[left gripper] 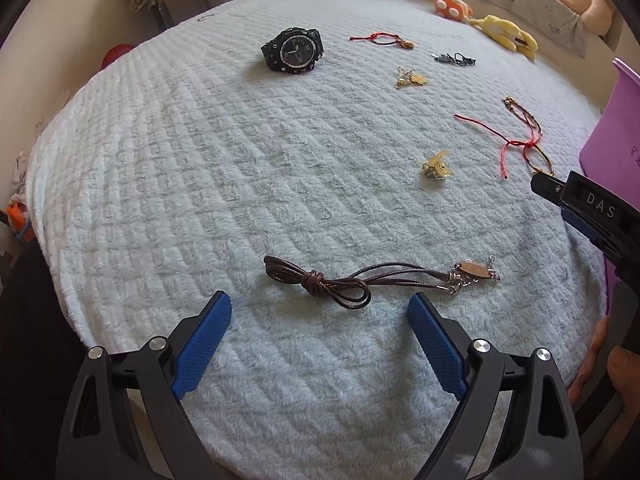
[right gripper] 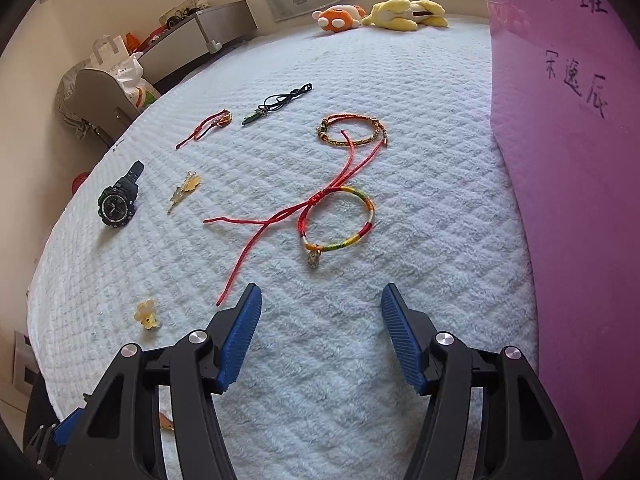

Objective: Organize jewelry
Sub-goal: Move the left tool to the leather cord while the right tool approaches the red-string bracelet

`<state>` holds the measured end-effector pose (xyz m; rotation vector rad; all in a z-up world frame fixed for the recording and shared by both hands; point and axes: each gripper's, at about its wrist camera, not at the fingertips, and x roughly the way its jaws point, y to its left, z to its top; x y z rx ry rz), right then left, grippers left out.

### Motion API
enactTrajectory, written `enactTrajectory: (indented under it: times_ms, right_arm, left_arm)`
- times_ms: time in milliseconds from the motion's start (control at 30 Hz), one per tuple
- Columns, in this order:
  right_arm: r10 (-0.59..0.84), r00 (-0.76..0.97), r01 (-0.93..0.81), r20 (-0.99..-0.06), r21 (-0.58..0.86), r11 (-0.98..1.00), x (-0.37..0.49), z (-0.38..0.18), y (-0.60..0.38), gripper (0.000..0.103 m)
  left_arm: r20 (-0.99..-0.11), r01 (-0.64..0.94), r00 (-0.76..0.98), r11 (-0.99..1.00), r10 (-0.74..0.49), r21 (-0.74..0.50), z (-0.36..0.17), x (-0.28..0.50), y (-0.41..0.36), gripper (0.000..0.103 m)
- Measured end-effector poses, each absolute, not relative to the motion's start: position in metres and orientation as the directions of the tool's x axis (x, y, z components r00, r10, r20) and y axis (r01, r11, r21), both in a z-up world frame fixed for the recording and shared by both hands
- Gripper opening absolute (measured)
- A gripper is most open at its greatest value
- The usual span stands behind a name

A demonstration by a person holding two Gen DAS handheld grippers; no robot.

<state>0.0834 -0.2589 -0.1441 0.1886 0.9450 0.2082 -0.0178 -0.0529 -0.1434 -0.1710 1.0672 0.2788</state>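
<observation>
Left wrist view: the left hand-held gripper (left gripper: 320, 312) hangs open and empty over the bed's pale blanket (left gripper: 200, 184), just short of a knotted brown cord necklace (left gripper: 360, 282). Farther off lie a yellow clip (left gripper: 436, 166) and a black watch (left gripper: 293, 50). Right wrist view: the right hand-held gripper (right gripper: 321, 304) also stands open, holding nothing; beyond it lies a multicoloured string bracelet (right gripper: 340, 220), then a braided bracelet (right gripper: 354, 131). A pink box (right gripper: 568, 160) stands at right.
</observation>
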Motion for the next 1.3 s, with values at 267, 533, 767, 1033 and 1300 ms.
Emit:
enactTrajectory:
  times_ms: [267,533,767,1033,1300]
  right_arm:
    - [0.253,0.566,-0.117,-0.785,0.227,0.967,0.097,-0.145,-0.259,0.06]
    - [0.238,0.565,-0.135,-0.79,0.195,0.971,0.103,-0.146,-0.256,0.06]
    - [0.23,0.565,-0.141,-0.792,0.182,0.973,0.109,-0.148,-0.255,0.06]
    - [0.22,0.565,-0.155,-0.795,0.16,0.975,0.115,-0.148,-0.253,0.06]
    - [0.211,0.561,-0.157,-0.801,0.147,0.977,0.124,-0.149,-0.25,0.06]
  left_arm:
    - [-0.875,-0.324,0.456,0.946,0.161,0.005,-0.146,-0.016,-0.053,0.09]
    - [-0.874,-0.334,0.459,0.942,0.16,-0.004,-0.148,-0.014,-0.053,0.091]
    - [-0.873,-0.341,0.46,0.94,0.162,-0.005,-0.149,-0.013,-0.052,0.093]
    - [-0.873,-0.345,0.46,0.939,0.163,-0.006,-0.15,-0.01,-0.052,0.094]
    - [-0.872,-0.352,0.46,0.936,0.166,-0.007,-0.151,-0.007,-0.051,0.095]
